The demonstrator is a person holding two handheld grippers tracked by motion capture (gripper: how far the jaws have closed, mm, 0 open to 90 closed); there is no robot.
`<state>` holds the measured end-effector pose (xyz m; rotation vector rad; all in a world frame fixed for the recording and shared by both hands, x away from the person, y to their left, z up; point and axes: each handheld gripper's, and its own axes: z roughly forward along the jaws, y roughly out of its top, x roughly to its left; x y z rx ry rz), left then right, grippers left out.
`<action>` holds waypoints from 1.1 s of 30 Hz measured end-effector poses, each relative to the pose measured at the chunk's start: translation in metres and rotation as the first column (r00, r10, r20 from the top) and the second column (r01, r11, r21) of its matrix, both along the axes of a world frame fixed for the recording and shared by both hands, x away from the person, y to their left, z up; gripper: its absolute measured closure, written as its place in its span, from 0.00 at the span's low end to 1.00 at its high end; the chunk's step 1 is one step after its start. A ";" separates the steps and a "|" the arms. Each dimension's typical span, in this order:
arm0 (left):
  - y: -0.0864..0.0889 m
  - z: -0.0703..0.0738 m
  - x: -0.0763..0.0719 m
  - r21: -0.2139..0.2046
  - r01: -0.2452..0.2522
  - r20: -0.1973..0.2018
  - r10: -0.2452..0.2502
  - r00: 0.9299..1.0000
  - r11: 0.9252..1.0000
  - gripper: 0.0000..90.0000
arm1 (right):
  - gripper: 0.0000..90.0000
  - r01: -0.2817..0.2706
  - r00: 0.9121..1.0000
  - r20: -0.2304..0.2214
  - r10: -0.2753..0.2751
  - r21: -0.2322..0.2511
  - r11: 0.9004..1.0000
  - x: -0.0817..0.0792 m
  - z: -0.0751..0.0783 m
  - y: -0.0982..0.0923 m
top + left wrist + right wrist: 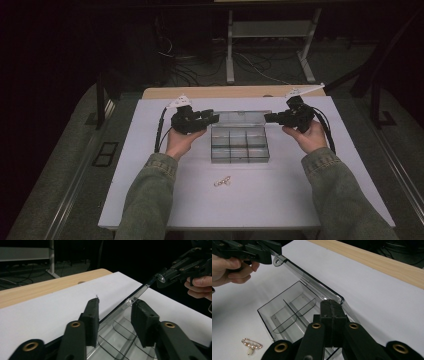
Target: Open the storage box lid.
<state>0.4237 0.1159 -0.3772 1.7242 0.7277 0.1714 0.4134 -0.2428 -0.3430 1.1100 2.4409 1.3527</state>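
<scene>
Nearest me, one brooch (222, 182) lies loose on the table (150, 200), apart from the box. Beyond it sits one clear organiser box (240, 147), six compartments as I count them, long axis running across between my hands. Its lid (240, 118) stands raised along the far edge. My right gripper (268, 118) is clamped on the lid's right end; my left gripper (214, 119) straddles the left end, pads not yet pressing.

High view sits above the person's side, looking forward and down at the clear box (239, 144) mid-counter (150, 200). The 2 tongs cams ride low and close at opposite ends of that box (117, 337), facing each other across it (292, 312).
</scene>
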 end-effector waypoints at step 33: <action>-0.001 -0.005 0.016 -0.018 -0.027 0.001 0.027 1.000 0.999 0.72 | 0.72 0.006 1.000 0.025 -0.008 0.062 0.998 0.030 -0.013 -0.007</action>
